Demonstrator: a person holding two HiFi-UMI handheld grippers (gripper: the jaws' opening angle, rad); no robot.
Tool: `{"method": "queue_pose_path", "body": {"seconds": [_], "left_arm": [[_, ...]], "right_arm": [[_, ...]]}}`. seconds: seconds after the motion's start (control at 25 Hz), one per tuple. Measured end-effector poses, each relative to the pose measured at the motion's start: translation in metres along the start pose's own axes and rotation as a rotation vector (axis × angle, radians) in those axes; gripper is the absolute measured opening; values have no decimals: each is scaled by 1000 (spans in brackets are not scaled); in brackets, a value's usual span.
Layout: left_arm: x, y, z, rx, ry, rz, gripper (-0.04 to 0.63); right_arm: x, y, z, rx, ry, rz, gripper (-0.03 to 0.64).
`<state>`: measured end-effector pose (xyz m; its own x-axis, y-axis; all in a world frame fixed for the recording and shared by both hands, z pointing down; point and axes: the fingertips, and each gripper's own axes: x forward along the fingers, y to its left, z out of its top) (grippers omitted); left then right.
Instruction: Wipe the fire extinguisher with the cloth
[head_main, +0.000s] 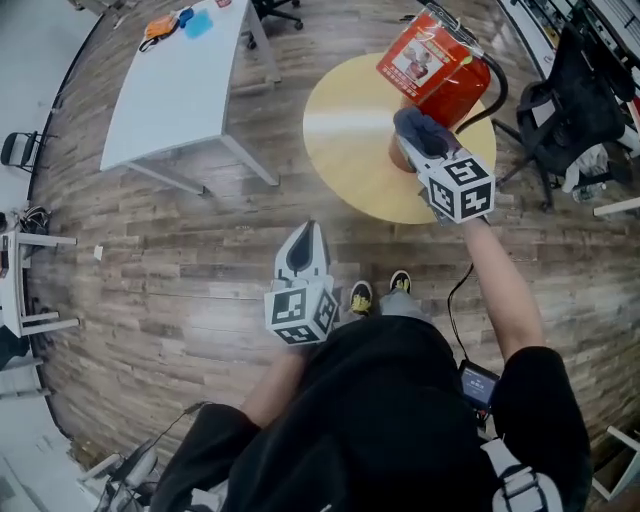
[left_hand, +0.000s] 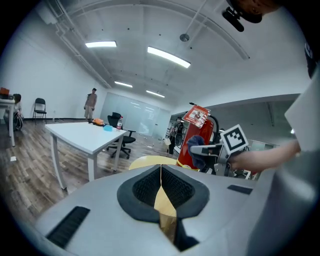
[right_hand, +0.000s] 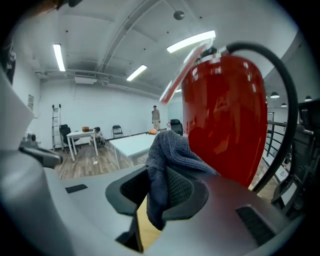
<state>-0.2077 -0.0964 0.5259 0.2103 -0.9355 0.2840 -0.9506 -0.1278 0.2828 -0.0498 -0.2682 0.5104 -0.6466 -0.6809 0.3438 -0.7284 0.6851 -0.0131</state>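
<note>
Two grippers are in your hands. Your right gripper has its jaws clamped on a bunched grey cloth, which bulges up above the pads and hangs down between them. Directly ahead of that gripper, and slightly to its right, the red fire extinguisher stands upright on the round yellow table; its long axis is vertical, its valve end points up, and its black hose arcs from the top down the side away from the cloth. The cloth sits right up against the cylinder's lower body, though whether they touch is not clear. Your left gripper has its jaws pressed together with nothing between them; it hangs over the wooden floor, well back from the right gripper and to its left, pointing toward the table and the extinguisher.
</note>
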Motion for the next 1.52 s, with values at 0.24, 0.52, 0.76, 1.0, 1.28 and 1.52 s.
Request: {"method": "queue_pose_path", "body": {"seconds": [0.24,0.52,0.76,1.0,1.28,1.52], "left_arm": [[-9,13,-6,-1,-3,45,23],[-11,20,-2,-3,-25,32,23],[0,9,0,-5,-30,-10,23],[-1,-3,-2,-7,-26,-21,23],[-15,17,-13,-34,-7,37,23],[-26,42,-28,-55,42,105,23]], "right_arm": [[36,-6,-122,-45,277,-19,89],[-3,-3,-2,91,-1,-56,89],[-48,-6,132,91,-293,-141,89],[-26,-12,83,-42,-180,-264,89],[28,-17,-75,-160,205,-335,89],[53,-35,-189,69,532,-397,89]]}}
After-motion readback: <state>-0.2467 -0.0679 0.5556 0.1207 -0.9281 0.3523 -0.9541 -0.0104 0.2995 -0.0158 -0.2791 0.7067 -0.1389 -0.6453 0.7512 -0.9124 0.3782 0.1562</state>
